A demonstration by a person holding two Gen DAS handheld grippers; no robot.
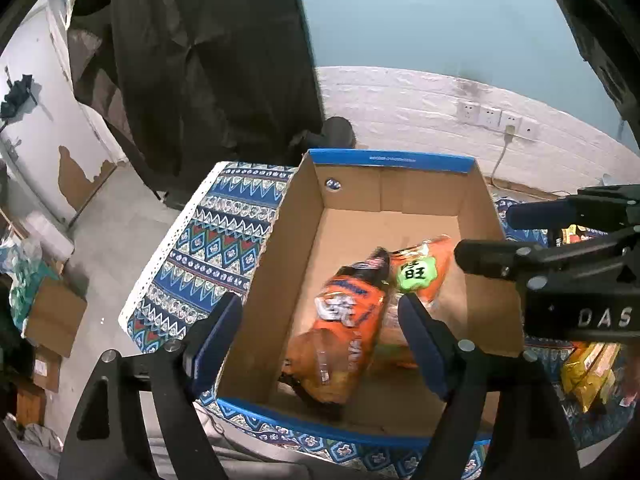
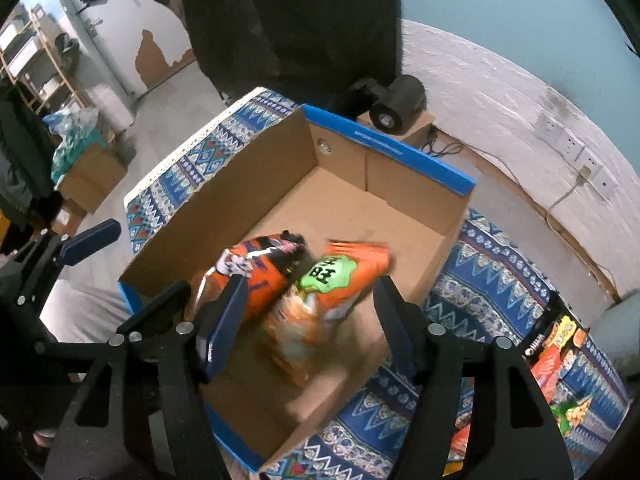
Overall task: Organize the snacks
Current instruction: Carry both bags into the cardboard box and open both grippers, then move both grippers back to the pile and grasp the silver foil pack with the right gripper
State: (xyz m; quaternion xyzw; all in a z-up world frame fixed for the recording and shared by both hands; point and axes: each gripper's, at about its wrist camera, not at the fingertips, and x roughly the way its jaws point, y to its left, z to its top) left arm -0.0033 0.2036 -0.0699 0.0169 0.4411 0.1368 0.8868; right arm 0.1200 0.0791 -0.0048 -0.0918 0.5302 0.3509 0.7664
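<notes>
Left wrist: cardboard box (image 1: 296, 216) holds two orange snack bags (image 1: 344, 332).

Your left wrist view looks steeply down from close above the near left corner of the cardboard box (image 1: 384, 200), facing the far wall. Your right wrist view hangs close over the same box (image 2: 280, 184), turned leftward. Both share the box interior and the patterned cloth (image 1: 224, 248). Each view catches the other hand-held gripper at its edge.
</notes>
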